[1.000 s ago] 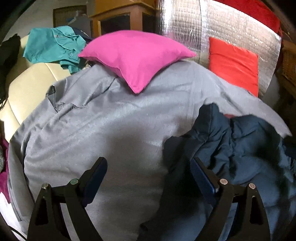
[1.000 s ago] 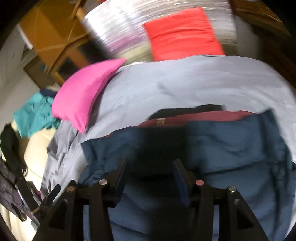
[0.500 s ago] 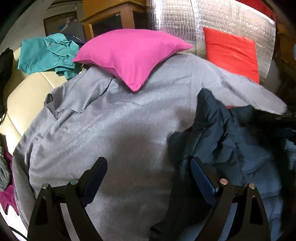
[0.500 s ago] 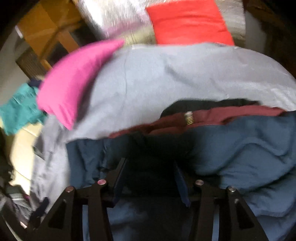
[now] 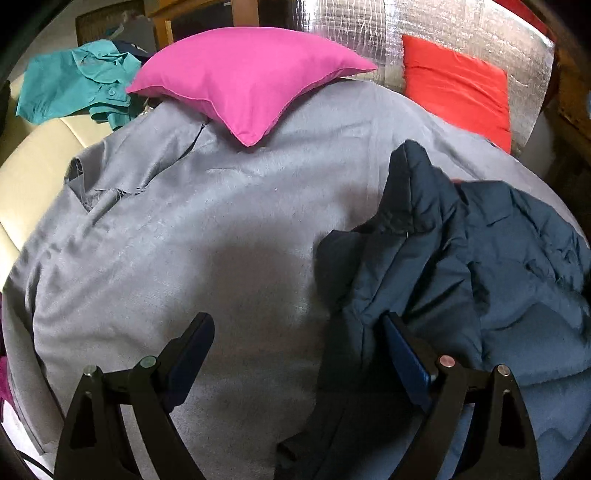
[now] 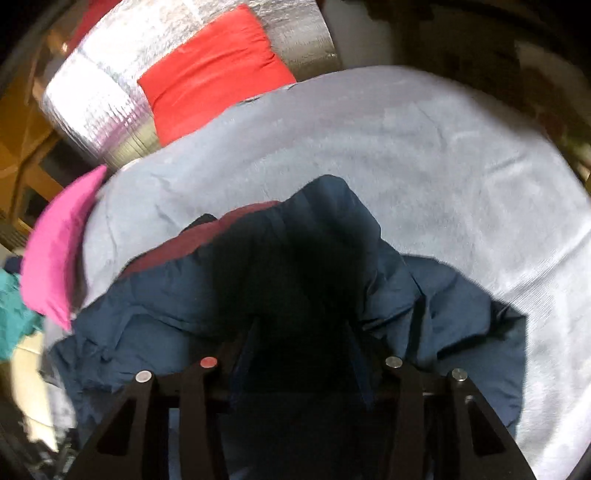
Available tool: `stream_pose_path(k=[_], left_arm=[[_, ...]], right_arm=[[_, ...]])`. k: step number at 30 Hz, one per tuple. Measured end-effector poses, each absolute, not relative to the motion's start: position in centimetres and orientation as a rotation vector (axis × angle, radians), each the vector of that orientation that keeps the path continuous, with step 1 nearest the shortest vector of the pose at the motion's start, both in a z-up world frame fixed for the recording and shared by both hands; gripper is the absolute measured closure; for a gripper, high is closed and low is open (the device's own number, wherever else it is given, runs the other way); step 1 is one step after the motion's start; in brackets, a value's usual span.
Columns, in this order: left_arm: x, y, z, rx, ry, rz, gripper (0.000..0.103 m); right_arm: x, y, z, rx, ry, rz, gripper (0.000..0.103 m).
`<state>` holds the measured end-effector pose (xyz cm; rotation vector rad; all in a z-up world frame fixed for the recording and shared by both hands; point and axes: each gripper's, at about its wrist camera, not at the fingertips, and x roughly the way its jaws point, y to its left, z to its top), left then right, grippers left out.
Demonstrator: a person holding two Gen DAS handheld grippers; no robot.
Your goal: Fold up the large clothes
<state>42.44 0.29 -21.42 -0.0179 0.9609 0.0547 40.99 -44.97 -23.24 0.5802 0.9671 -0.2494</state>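
Note:
A padded navy jacket (image 5: pixel 517 258) lies crumpled on the right of a grey cover (image 5: pixel 221 221), one fold standing up in a peak. My left gripper (image 5: pixel 295 321) hangs open over the cover, its right finger at the jacket's left edge, with nothing gripped. In the right wrist view the jacket (image 6: pixel 147 317) is bunched between the fingers of my right gripper (image 6: pixel 301 328), whose jaws are closing on the thick fabric. Its maroon lining (image 6: pixel 173 247) shows at the far edge.
A pink cushion (image 5: pixel 243 74) and a red cushion (image 5: pixel 458 85) sit at the back of the cover, against silver foil padding (image 5: pixel 369 33). A teal shirt (image 5: pixel 70 85) lies on the cream sofa (image 5: pixel 33 166) at the left.
My right gripper has swung sideways and rolled, taking the navy jacket with it. The jacket's heap has shifted and spread in the left wrist view. The left gripper has dipped slightly.

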Motion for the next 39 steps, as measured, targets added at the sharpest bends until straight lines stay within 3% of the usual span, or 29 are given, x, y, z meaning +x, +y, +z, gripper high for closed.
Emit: stream_pose_path(k=[4, 6, 8, 14, 22, 30, 37, 38, 39], left_arm=[[41.7, 0.5, -20.3, -0.021, 0.932, 0.042, 0.012], [41.1, 0.9, -19.2, -0.033, 0.909, 0.008, 0.012], [40.4, 1.4, -18.3, -0.041, 0.882, -0.017, 0.012], [40.2, 4.4, -18.2, -0.170, 0.922, -0.105, 0.012], [41.2, 7.3, -22.5, -0.548, 1.095, -0.296, 0.012], [41.6, 5.0, -23.8, -0.620, 1.161, -0.441, 0.012], [41.6, 2.3, -24.8, -0.592, 1.206, -0.475, 0.012], [41.6, 2.2, -24.8, -0.611, 1.199, -0.481, 0.012], [41.7, 2.1, -24.7, -0.632, 1.186, -0.480, 0.012]], right_arm=[[38.1, -45.6, -21.4, 0.634, 0.904, -0.177, 0.050], [34.7, -47.3, -20.2, 0.692, 0.829, -0.158, 0.034], [31.6, -49.0, -19.8, 0.753, 0.784, -0.152, 0.029], [24.6, -52.8, -23.5, 0.988, 0.801, -0.121, 0.028], [25.8, -53.9, -27.7, 1.080, 0.890, -0.032, 0.023], [27.4, -51.8, -27.9, 1.085, 0.881, 0.114, 0.000], [28.8, -49.4, -27.8, 0.990, 0.903, 0.130, 0.001], [28.9, -49.0, -27.7, 0.972, 0.905, 0.130, 0.004], [29.3, -48.8, -27.7, 0.965, 0.906, 0.126, 0.014]])
